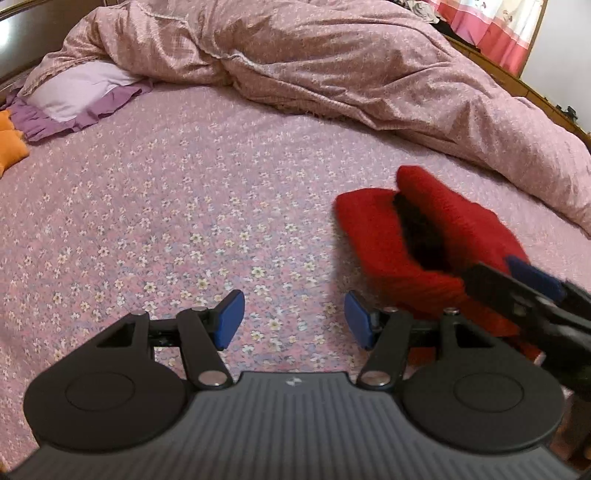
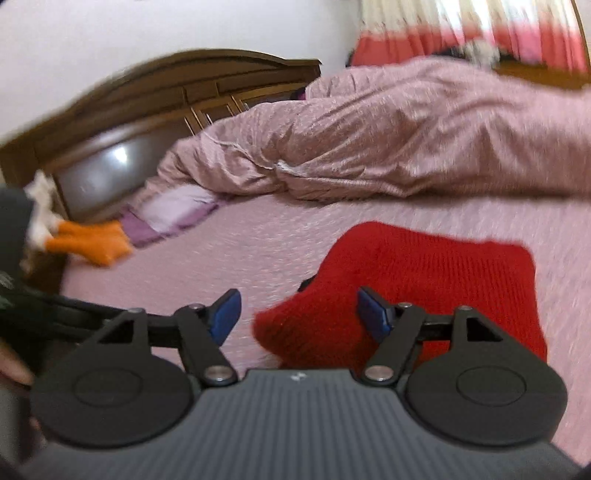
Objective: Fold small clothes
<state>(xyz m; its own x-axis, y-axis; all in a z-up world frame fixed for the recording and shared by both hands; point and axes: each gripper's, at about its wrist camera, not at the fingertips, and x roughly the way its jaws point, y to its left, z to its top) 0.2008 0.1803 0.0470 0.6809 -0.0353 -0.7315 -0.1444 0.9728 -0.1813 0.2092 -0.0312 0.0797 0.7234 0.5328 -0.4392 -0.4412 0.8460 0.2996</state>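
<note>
A small red knitted garment lies folded on the pink flowered bedsheet, with a dark opening along its fold. My left gripper is open and empty over the sheet, just left of the garment. My right gripper is open above the garment's near left corner, and its right finger hangs over the red knit. In the left wrist view the right gripper's fingers reach in over the garment's right end. The right wrist view is blurred.
A bunched pink duvet lies across the far side of the bed. A lilac pillow and an orange cushion lie by the dark wooden headboard. Red and white curtains hang behind.
</note>
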